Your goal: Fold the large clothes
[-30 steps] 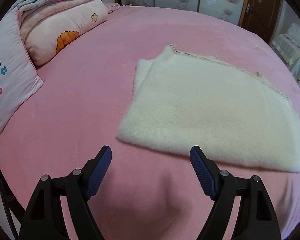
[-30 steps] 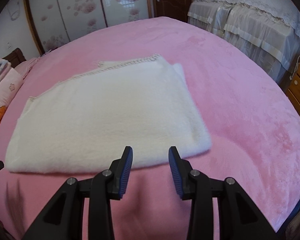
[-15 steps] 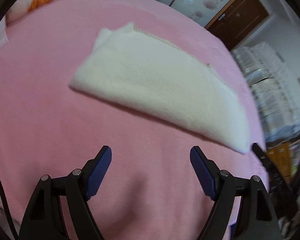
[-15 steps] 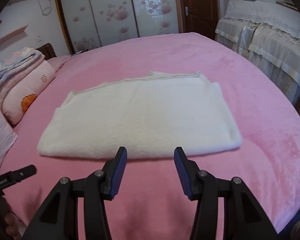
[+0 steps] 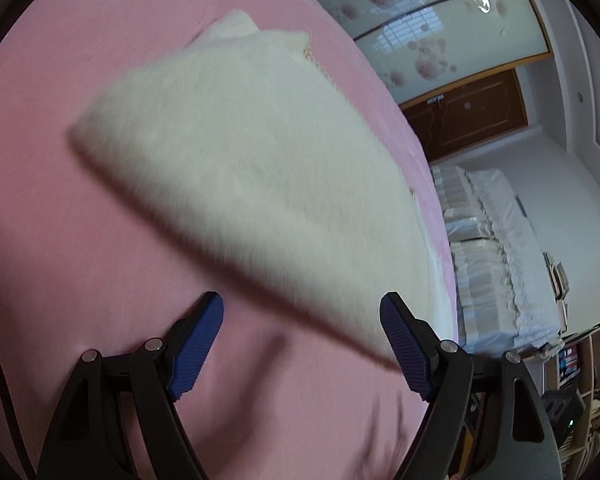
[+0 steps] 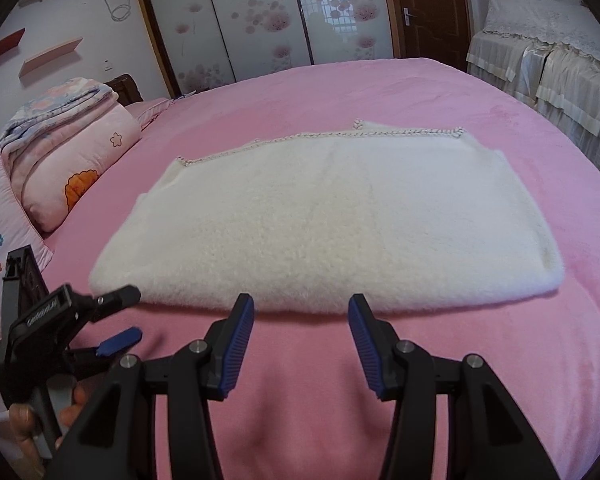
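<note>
1. The right gripper (image 6: 301,344) has its jaws partly apart and nothing is between them; the blue pads (image 6: 238,346) stand over the pink bedcover (image 6: 380,92), just before the near edge of the cloth.
2. The left gripper (image 5: 302,346) has its jaws wide apart and also holds nothing. In its own view, which is tilted and blurred, the near edge of the cloth passes close by the right pad.
3. In the right wrist view the left gripper (image 6: 120,318) is seen low at the left, near the left corner of the cloth, with a hand (image 6: 28,420) on its handle.
4. The folded white fleece garment (image 6: 332,216) lies flat in the middle of the bed; its far edge has a stitched trim.
5. At the left of the bed lie a pink pillow (image 6: 80,160) and a folded quilt (image 6: 56,108) on it.
6. Behind the bed stand sliding doors with flower print (image 6: 268,20) and a brown door (image 6: 428,8).
</note>
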`<action>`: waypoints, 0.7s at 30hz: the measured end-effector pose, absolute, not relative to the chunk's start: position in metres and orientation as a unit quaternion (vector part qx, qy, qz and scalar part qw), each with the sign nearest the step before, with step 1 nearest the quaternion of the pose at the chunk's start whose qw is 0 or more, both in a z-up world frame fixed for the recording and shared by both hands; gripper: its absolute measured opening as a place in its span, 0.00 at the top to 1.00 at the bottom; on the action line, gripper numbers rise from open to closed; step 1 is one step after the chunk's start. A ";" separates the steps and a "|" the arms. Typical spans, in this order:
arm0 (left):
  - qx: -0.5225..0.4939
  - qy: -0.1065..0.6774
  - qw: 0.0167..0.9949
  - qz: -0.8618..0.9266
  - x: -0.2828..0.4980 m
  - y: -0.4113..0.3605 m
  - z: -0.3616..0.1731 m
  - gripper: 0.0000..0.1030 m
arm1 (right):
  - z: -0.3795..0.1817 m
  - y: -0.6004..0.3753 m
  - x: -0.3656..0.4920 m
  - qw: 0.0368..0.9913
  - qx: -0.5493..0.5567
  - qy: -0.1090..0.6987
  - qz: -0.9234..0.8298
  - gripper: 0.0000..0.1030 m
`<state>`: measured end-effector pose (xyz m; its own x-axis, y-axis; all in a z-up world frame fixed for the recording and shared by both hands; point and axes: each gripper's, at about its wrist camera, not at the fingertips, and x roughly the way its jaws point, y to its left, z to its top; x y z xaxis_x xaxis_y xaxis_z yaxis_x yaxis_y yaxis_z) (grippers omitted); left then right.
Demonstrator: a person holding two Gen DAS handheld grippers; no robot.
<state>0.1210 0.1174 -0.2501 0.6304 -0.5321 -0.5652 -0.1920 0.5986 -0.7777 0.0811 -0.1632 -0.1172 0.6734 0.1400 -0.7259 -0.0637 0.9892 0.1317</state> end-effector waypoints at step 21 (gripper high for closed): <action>-0.349 0.362 0.864 0.023 0.211 0.118 -0.209 0.79 | -0.127 -0.141 0.171 0.925 -0.017 0.377 0.052 0.81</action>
<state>0.2107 0.1185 -0.2093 0.7375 -0.2117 -0.6413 -0.2924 0.7559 -0.5857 0.1707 -0.1409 -0.1268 0.7106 0.0845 -0.6985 -0.1095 0.9939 0.0088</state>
